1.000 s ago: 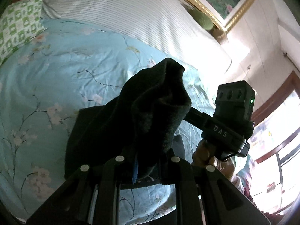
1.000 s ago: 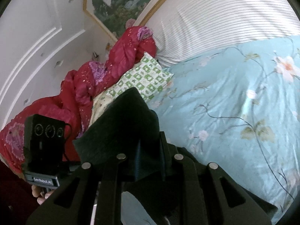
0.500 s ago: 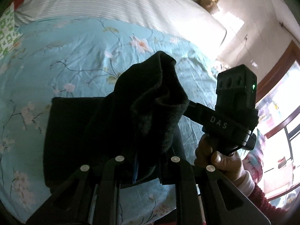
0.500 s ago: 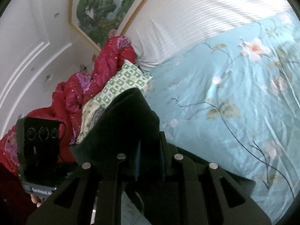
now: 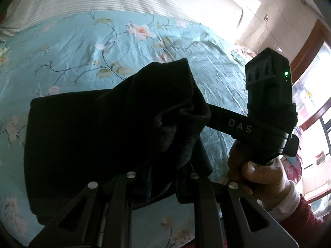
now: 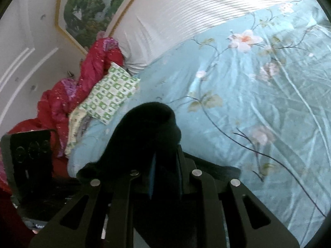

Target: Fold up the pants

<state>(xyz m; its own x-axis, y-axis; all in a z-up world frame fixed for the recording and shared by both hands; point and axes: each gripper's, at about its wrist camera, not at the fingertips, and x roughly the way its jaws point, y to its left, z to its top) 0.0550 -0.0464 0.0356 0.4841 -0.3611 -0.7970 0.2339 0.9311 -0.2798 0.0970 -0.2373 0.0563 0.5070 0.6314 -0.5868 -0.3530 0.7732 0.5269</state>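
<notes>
The black pants lie partly folded on the light blue floral bedsheet. My left gripper is shut on a bunched edge of the pants, which rises above its fingers. In that view the right gripper's body shows at the right, held by a hand. My right gripper is shut on another bunch of the pants. The left gripper's body shows at the lower left of the right wrist view. Both sets of fingertips are hidden by cloth.
A white striped pillow area lies at the bed's head. A green checked pillow and a red quilt sit at the left side of the bed. A framed painting hangs on the wall. A window is at the right.
Both grippers have carried the held pants edge forward over the lying part, toward the head of the bed. The fold now lies flatter and spreads wider on the sheet.
</notes>
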